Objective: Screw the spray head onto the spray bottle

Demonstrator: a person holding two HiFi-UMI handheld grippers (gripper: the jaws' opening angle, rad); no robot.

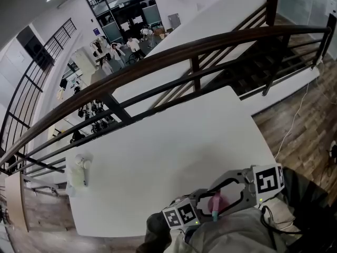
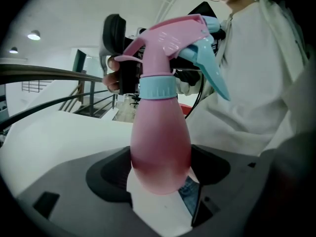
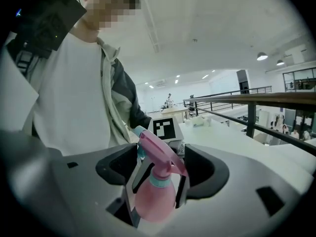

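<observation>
A pink spray bottle (image 2: 160, 137) stands upright between my left gripper's (image 2: 160, 174) jaws, which are shut on its lower body. Its pink spray head (image 2: 168, 43) sits on the neck above a light blue collar (image 2: 157, 88), with a blue trigger (image 2: 212, 68) pointing right. In the right gripper view the same spray head (image 3: 159, 154) lies in the gap of my right gripper (image 3: 158, 169), whose jaws stand open and apart from it. In the head view both grippers meet at the bottle (image 1: 215, 202) by the table's near edge, close to the person's body: left gripper (image 1: 205, 208), right gripper (image 1: 217, 191).
The white table (image 1: 168, 146) stretches ahead. A small clear and white bundle (image 1: 79, 173) lies near its far left edge. A dark railing (image 1: 195, 51) runs behind the table, with a drop to a lower floor beyond. The person's torso (image 2: 247, 83) is right behind the bottle.
</observation>
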